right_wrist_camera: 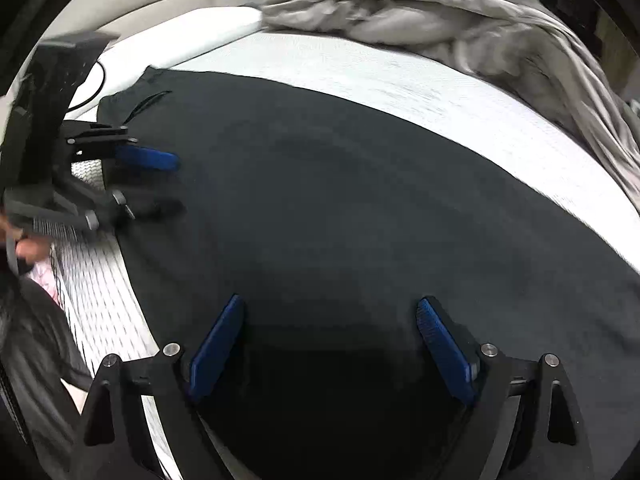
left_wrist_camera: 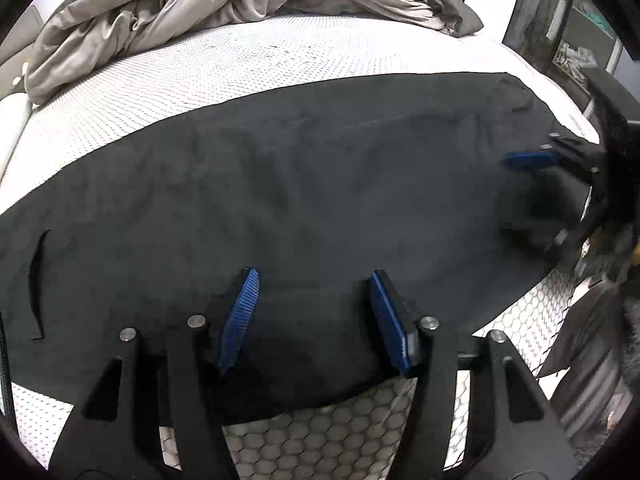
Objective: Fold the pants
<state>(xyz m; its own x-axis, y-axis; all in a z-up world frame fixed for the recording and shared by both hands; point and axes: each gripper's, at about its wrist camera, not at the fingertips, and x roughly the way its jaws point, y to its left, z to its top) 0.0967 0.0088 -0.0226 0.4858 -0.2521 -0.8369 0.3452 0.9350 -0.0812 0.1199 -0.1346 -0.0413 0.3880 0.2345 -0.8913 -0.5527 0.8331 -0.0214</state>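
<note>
Dark pants (left_wrist_camera: 304, 200) spread flat across white mattress (left_wrist_camera: 248, 56). Left tool (left_wrist_camera: 314, 312) above near pants edge, blue pads apart, gripping nothing. Right tool (right_wrist_camera: 330, 344) over the fabric, spread wide, apparently empty. Rumpled grey duvet (left_wrist_camera: 180, 4) behind.

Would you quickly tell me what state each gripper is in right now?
Left gripper: open, nothing held, over the black pants.
Right gripper: open wide, nothing held, above the same pants.
</note>
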